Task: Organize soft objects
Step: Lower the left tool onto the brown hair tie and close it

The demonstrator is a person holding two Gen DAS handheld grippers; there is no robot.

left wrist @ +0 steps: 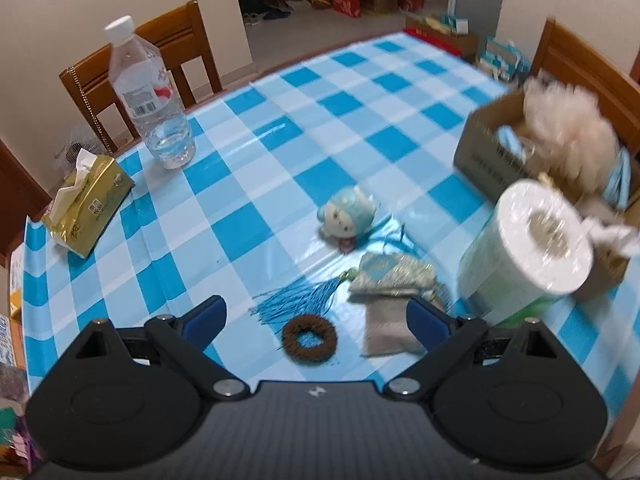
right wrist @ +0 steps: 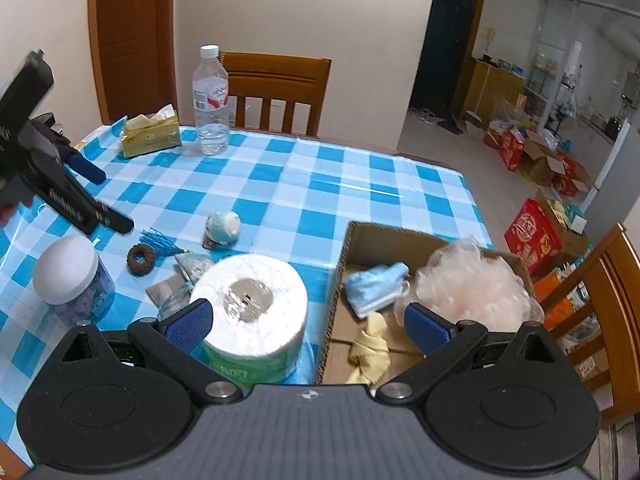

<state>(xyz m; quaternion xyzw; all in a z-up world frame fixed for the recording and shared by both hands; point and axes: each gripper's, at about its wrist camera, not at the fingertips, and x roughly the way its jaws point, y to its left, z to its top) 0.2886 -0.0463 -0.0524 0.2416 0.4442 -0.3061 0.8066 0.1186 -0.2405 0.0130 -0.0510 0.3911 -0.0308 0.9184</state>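
My left gripper (left wrist: 316, 316) is open and empty, low over a brown hair scrunchie (left wrist: 309, 337), a blue tassel (left wrist: 292, 300) and two fabric sachets (left wrist: 392, 280). A small blue plush doll (left wrist: 347, 216) lies beyond them. My right gripper (right wrist: 308, 322) is open and empty, above a toilet paper roll (right wrist: 250, 312) and the near edge of a cardboard box (right wrist: 360, 240). The box holds a pink bath pouf (right wrist: 472, 284), a blue face mask (right wrist: 376, 284) and a yellow cloth (right wrist: 372, 346). The left gripper (right wrist: 100, 196) shows at the left of the right wrist view.
A water bottle (left wrist: 150, 96) and a gold tissue pack (left wrist: 88, 200) stand at the table's far left. A white-lidded jar (right wrist: 70, 276) stands near the front left. Wooden chairs (right wrist: 276, 92) surround the checkered table (left wrist: 340, 92). Boxes clutter the floor (right wrist: 532, 236).
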